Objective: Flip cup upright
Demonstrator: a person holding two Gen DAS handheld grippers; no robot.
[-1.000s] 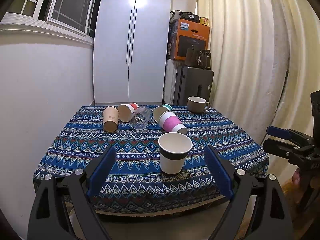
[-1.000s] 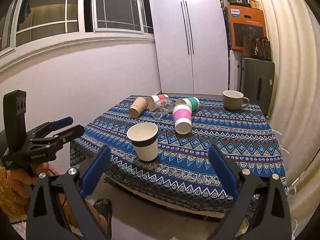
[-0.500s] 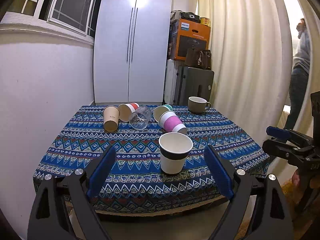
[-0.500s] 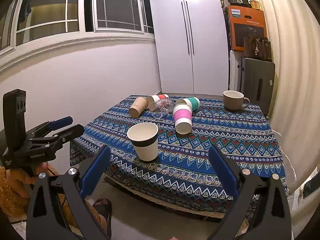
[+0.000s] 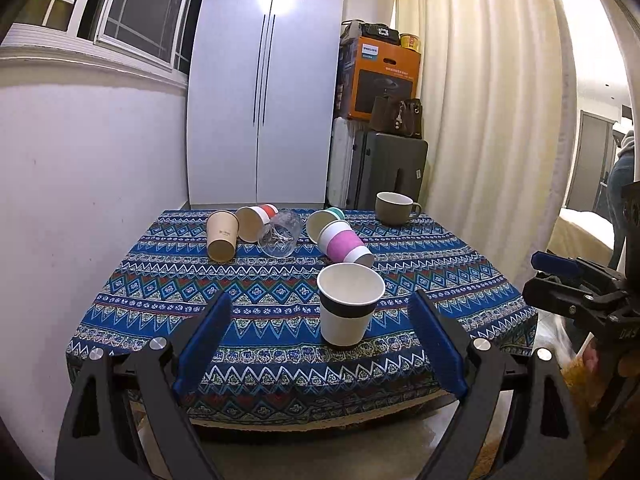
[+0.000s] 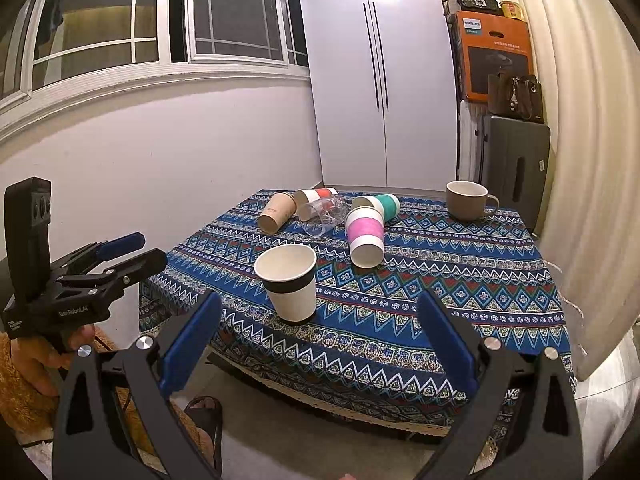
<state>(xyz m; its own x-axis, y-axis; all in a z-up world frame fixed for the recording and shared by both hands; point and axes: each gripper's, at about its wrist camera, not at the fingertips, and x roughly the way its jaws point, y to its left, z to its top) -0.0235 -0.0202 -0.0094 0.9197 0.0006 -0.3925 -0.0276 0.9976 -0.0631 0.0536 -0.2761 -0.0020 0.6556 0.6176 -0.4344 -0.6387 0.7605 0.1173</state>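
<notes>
A white paper cup with a dark band (image 5: 349, 303) (image 6: 289, 281) stands upright near the table's front edge. Behind it several cups lie on their sides: a pink-banded cup (image 5: 345, 243) (image 6: 365, 235), a teal-banded cup (image 5: 325, 219) (image 6: 379, 204), a clear plastic cup (image 5: 280, 232) (image 6: 325, 216), a red-banded cup (image 5: 256, 221) (image 6: 315, 198) and a tan cup (image 5: 222, 235) (image 6: 276, 212). My left gripper (image 5: 320, 320) and my right gripper (image 6: 320, 320) are both open and empty, held in front of the table, short of the white cup.
A grey mug (image 5: 394, 208) (image 6: 467, 200) stands upright at the back right. The table wears a blue patterned cloth (image 5: 256, 312) (image 6: 440, 280). A wall runs along the left, a white wardrobe (image 5: 264, 92) and a suitcase (image 5: 394, 168) behind, curtains (image 5: 488, 120) on the right.
Both grippers and all cups stay where they were. At the far right of the left wrist view, the curtain edge has opened onto a lit room.
</notes>
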